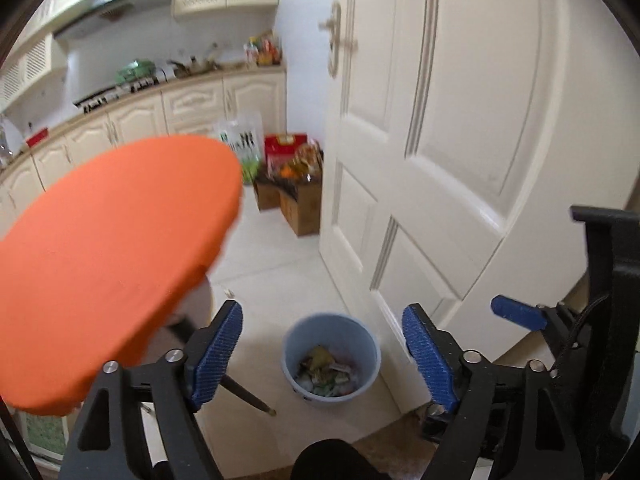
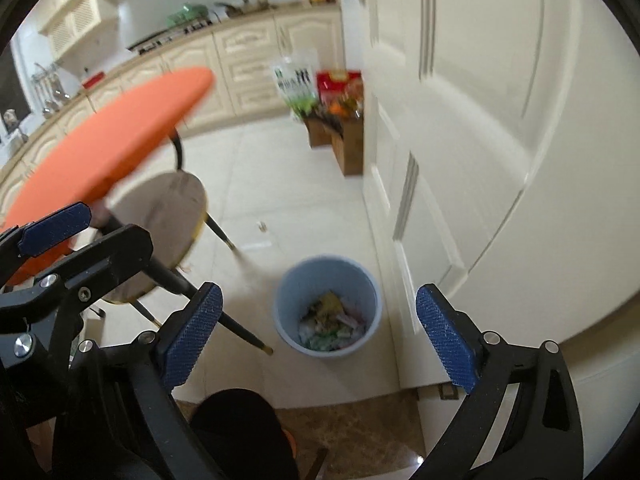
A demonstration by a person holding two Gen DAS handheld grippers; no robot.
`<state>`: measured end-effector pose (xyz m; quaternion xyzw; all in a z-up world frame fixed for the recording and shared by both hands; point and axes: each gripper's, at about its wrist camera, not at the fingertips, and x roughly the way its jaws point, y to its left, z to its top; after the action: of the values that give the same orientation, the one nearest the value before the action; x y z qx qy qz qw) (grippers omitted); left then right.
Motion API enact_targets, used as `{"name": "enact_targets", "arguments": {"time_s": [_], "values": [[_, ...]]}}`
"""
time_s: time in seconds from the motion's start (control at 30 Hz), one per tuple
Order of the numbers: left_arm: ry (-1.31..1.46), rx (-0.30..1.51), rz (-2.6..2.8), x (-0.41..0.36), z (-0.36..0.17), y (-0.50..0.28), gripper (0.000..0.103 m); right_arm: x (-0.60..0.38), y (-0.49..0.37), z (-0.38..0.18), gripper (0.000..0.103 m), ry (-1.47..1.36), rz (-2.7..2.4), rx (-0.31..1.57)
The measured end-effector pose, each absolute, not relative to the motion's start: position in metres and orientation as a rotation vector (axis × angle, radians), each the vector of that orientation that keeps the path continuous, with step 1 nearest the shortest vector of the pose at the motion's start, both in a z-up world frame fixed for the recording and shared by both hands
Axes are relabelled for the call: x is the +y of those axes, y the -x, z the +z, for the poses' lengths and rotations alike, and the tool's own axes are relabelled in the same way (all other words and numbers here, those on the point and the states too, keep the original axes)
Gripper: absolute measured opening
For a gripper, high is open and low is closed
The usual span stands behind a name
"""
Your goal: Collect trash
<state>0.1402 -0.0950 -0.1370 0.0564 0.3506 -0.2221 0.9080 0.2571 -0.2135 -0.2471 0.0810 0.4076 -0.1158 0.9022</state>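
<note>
Left wrist view: no writing can be read; the left gripper (image 1: 322, 354) and right gripper (image 2: 320, 336) are spread wide and empty, a trash-filled blue bin (image 1: 331, 358) seen below, an orange tabletop (image 1: 116, 256) to the left.

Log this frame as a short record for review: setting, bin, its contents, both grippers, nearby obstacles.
setting: kitchen, white tiled floor
bin: pale blue waste bin, upright on the floor beside the white door
contents: mixed wrappers and paper, partly filling it
left gripper: jaws open, nothing between them
right gripper: jaws open, nothing between them
obstacles: orange round table, stool under it, cardboard boxes
</note>
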Motion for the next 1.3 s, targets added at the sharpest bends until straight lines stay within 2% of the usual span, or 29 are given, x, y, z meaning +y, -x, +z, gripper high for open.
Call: {"name": "enact_targets", "arguments": {"time_s": [0.13,0.2,0.23,0.4,0.47,0.63,0.8,1.3], "values": [[-0.098,0.660,-0.430,-0.064,-0.104,-0.092,0.084,-0.188,-0.238,-0.207,0.098,-0.156,-0.183,0.754],[-0.081,0.622,-0.408,-0.045,-0.086,-0.068,0.088,-0.170,-0.228,-0.182,0.103,-0.127,-0.171,0.706],[-0.077,0.605,-0.397,-0.036,-0.077,-0.057,0.093,-0.163,-0.224,-0.173,0.103,-0.117,-0.165,0.687],[-0.063,0.496,-0.292,0.010,-0.039,0.001,0.097,-0.123,-0.204,-0.124,0.103,-0.065,-0.117,0.580],[-0.058,0.467,-0.264,0.017,-0.032,0.022,0.102,-0.109,-0.197,-0.113,0.103,-0.042,-0.103,0.548],[-0.057,0.402,-0.193,0.039,-0.010,0.081,0.102,-0.082,-0.177,-0.088,0.103,-0.014,-0.060,0.477],[-0.055,0.369,-0.124,0.044,-0.009,0.118,0.102,-0.071,-0.156,-0.073,0.103,-0.026,-0.053,0.405],[-0.059,0.323,-0.123,-0.004,-0.034,0.136,0.102,-0.049,-0.136,-0.066,0.103,0.023,-0.050,0.345]]}}
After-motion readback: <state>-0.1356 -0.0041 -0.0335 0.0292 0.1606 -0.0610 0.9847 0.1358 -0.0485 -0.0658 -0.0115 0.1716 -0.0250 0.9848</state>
